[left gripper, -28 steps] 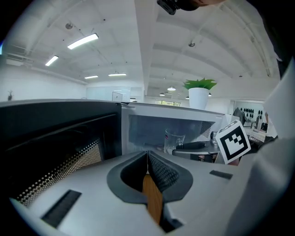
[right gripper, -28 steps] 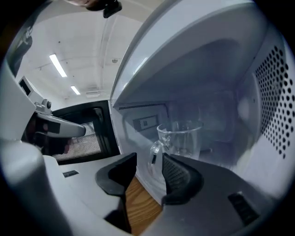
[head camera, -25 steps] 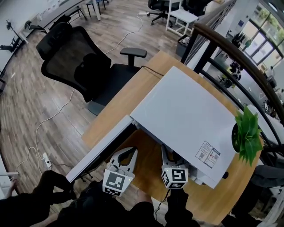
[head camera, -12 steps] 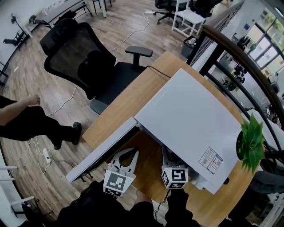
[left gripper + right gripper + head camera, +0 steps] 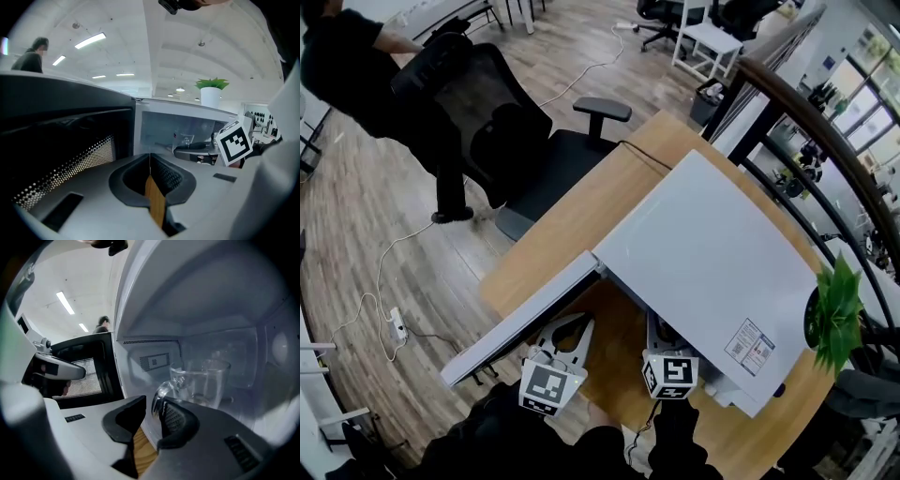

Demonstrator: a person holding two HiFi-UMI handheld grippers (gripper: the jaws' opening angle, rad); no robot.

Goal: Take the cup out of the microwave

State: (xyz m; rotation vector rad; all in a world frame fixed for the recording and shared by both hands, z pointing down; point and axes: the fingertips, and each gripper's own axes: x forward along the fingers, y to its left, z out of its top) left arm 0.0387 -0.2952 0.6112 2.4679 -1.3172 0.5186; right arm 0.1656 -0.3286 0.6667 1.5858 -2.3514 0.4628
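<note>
Your left gripper (image 5: 150, 161) and right gripper (image 5: 152, 411) are pale grey moulded plastic shells, each with small dark rectangular slots (image 5: 58, 211) on top. The inner faces of the jaws carry black pads (image 5: 176, 420) with a fine dotted texture. Behind the jaws of each gripper sits a white cube (image 5: 548, 386) printed with black square markers. Behind the cubes, you wear black sleeves (image 5: 675, 445).

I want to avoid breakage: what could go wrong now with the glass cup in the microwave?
The right gripper, whose jaws have just been closing, has only the thin handle of the glass cup between them: the cup may slip or tilt. Coming out, it could hit the microwave wall beside it.
</note>
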